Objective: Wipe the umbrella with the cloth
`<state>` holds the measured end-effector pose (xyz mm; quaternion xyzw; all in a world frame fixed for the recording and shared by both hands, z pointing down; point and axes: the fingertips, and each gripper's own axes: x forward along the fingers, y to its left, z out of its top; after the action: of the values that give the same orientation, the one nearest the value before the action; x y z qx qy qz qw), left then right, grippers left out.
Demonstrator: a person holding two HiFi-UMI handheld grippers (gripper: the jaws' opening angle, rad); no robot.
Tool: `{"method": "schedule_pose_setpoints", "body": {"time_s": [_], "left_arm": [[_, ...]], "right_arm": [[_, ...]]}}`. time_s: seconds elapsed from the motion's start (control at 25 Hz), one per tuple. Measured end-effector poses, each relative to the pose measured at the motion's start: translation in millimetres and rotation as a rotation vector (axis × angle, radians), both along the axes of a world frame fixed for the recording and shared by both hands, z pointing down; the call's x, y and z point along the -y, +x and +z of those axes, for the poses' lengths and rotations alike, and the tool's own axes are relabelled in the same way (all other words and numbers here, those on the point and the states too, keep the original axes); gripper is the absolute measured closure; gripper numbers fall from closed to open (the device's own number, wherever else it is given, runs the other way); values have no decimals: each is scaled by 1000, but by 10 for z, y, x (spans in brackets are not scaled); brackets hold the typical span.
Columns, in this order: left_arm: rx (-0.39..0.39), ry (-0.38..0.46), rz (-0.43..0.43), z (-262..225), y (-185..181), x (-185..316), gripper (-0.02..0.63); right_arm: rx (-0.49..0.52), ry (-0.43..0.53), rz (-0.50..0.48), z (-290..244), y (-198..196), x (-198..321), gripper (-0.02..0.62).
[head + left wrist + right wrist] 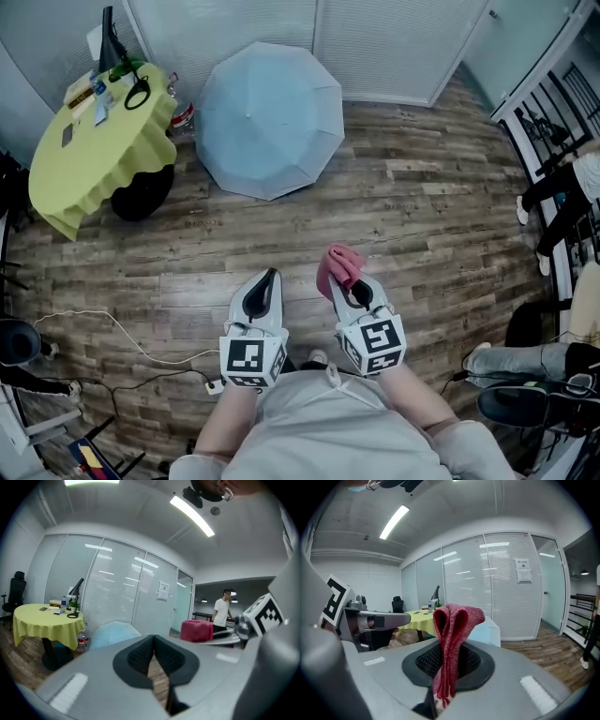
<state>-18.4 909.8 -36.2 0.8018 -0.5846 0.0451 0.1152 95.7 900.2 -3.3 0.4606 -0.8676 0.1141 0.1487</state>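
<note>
An open light-blue umbrella (269, 117) rests canopy-up on the wooden floor well ahead of me; its canopy also shows in the left gripper view (112, 632) and behind the cloth in the right gripper view (490, 631). My right gripper (349, 281) is shut on a folded red cloth (337, 265), which sticks up from the jaws (452, 634). My left gripper (267, 281) is shut with nothing in it (153, 646). Both grippers are held close to my body, far from the umbrella.
A round table with a yellow cover (94, 145) and small items stands left of the umbrella, a bottle (181, 112) between them. Cables (112, 337) lie on the floor at lower left. A person (221, 613) stands off to the right by a railing (553, 103).
</note>
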Motion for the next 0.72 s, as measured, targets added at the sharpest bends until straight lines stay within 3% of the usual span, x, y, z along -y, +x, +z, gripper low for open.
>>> {"method": "schedule_pose_setpoints", "body": {"time_s": [0.44, 0.72], "left_arm": [[-85, -7, 92, -257, -1439, 1716, 598], [-74, -28, 65, -197, -2290, 2451, 598]], "right_arm": [[-3, 34, 119, -260, -1386, 1592, 543], [19, 17, 165, -247, -2052, 2353, 541]]}}
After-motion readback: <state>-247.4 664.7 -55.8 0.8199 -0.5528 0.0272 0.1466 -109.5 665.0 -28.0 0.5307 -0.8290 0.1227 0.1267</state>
